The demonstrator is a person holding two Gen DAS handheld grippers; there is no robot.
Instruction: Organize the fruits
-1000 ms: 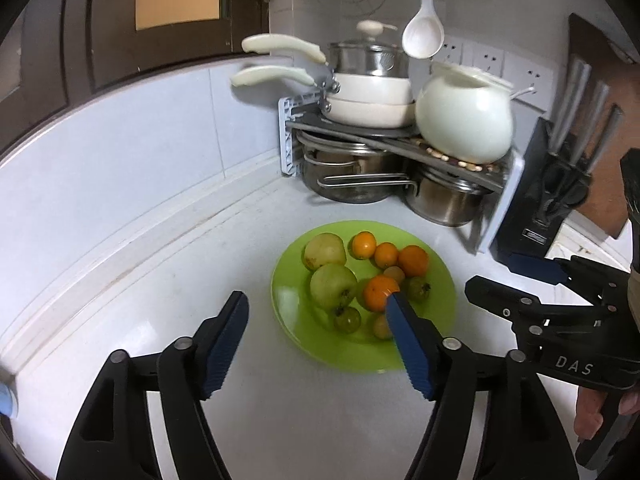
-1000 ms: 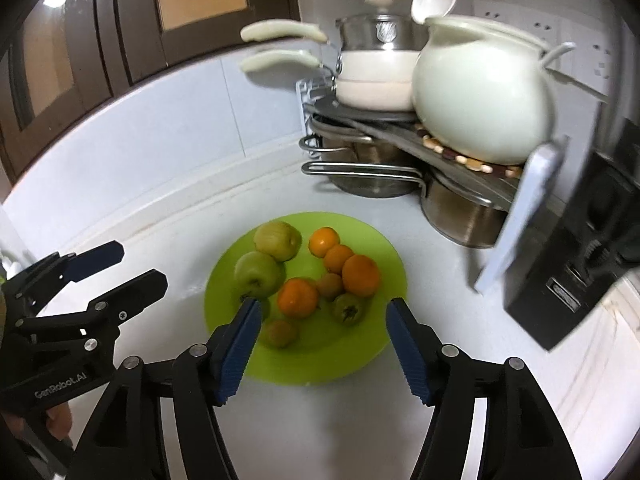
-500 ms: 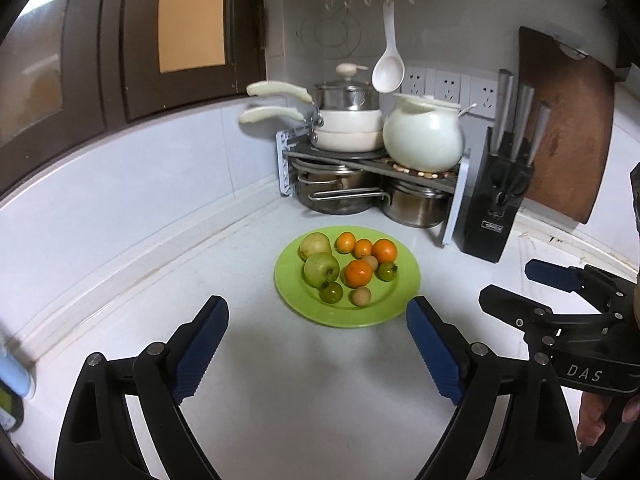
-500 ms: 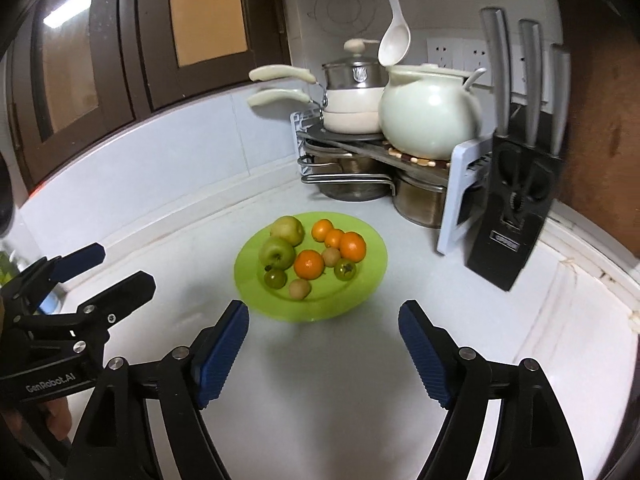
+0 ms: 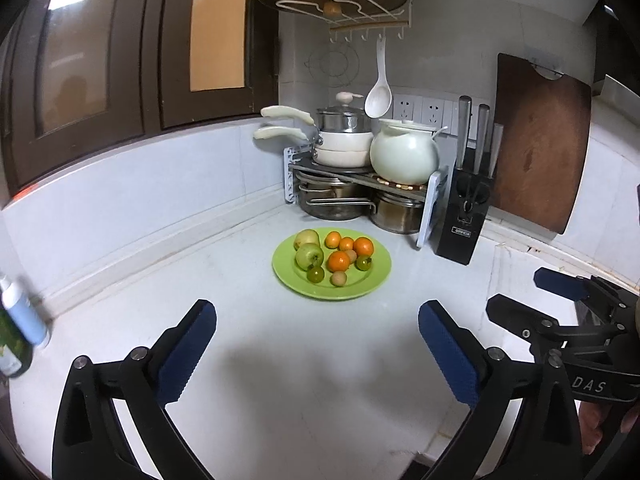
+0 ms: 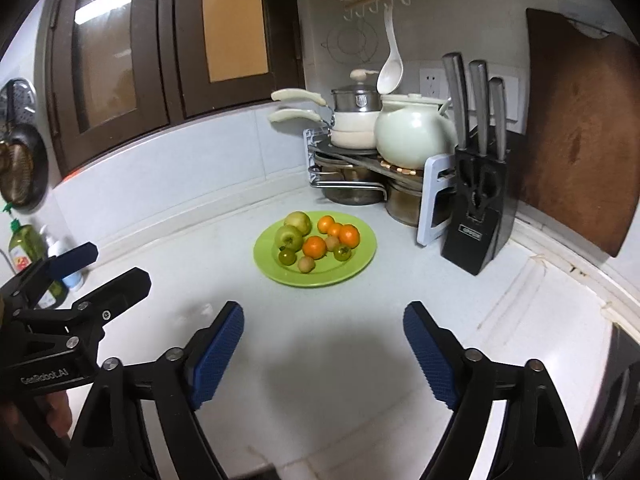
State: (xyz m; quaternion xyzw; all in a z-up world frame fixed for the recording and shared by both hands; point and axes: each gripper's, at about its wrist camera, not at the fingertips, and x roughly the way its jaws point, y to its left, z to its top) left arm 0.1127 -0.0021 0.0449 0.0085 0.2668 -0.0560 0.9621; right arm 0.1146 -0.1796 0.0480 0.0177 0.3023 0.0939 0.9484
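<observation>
A green plate [image 5: 376,280] sits on the white counter and holds several fruits: two green apples [image 5: 309,256], several oranges [image 5: 339,261], small green and brown fruits. It also shows in the right wrist view [image 6: 360,256]. My left gripper [image 5: 318,350] is open and empty, well back from the plate. My right gripper [image 6: 323,350] is open and empty, also back from the plate. Each gripper shows at the edge of the other's view, the right gripper [image 5: 520,300] in the left wrist view and the left gripper [image 6: 104,268] in the right wrist view.
A rack with pots and a white kettle [image 5: 404,156] stands in the corner behind the plate. A black knife block [image 5: 464,216] and a wooden cutting board [image 5: 536,144] stand to the right. Bottles [image 6: 28,248] stand at the far left.
Both grippers have pulled back and up from the plate, which now looks smaller and farther. Both stay open and empty.
</observation>
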